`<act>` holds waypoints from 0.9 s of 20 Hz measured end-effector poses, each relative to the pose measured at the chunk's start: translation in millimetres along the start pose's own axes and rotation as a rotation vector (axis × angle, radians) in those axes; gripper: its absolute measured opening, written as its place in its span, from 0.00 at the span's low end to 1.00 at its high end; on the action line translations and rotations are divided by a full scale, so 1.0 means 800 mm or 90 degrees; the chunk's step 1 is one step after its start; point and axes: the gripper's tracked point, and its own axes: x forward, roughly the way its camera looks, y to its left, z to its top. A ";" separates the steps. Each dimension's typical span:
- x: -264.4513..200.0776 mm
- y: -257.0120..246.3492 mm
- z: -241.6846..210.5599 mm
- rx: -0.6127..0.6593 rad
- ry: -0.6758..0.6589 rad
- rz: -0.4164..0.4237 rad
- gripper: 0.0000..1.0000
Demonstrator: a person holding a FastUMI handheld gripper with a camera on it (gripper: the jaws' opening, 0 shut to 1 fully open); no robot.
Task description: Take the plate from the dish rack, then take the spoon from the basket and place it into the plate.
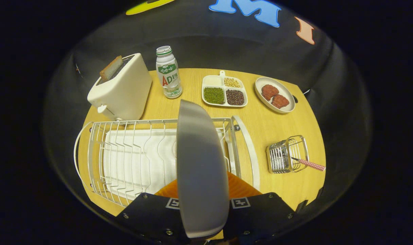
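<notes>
A grey plate (200, 163) stands on edge between my two fingers, with my gripper (202, 200) shut on its near rim. It is held above the right part of the white wire dish rack (131, 156). To the right of the rack, a small wire basket (288, 154) stands on the wooden table (271, 126). A spoon with a red checked handle (310, 164) sticks out of the basket toward the right. The spoon's bowl is hidden inside the basket.
Behind the rack stand a white toaster (123, 88) with a slice of bread and a milk bottle (168, 73). Further right are a divided tray of beans (224, 91) and an oval dish with two red pieces (274, 94).
</notes>
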 end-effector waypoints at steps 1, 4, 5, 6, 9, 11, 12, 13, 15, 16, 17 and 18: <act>-0.007 -0.007 0.003 -0.004 -0.004 -0.030 0.36; -0.026 -0.011 0.011 -0.023 -0.019 -0.043 0.36; -0.030 -0.011 0.011 -0.022 -0.023 -0.035 0.36; -0.036 -0.015 0.011 -0.019 -0.026 -0.031 0.36; -0.061 -0.034 0.010 -0.015 -0.040 -0.016 0.36; -0.080 -0.045 0.008 -0.010 -0.051 0.003 0.36; -0.092 -0.052 0.007 -0.010 -0.057 0.016 0.36; -0.102 -0.058 0.004 -0.011 -0.066 0.031 0.36; -0.122 -0.079 -0.004 -0.019 -0.077 0.050 0.36; -0.131 -0.092 -0.010 -0.020 -0.080 0.055 0.36; -0.139 -0.103 -0.017 -0.019 -0.084 0.063 0.36; -0.147 -0.116 -0.025 -0.020 -0.086 0.070 0.36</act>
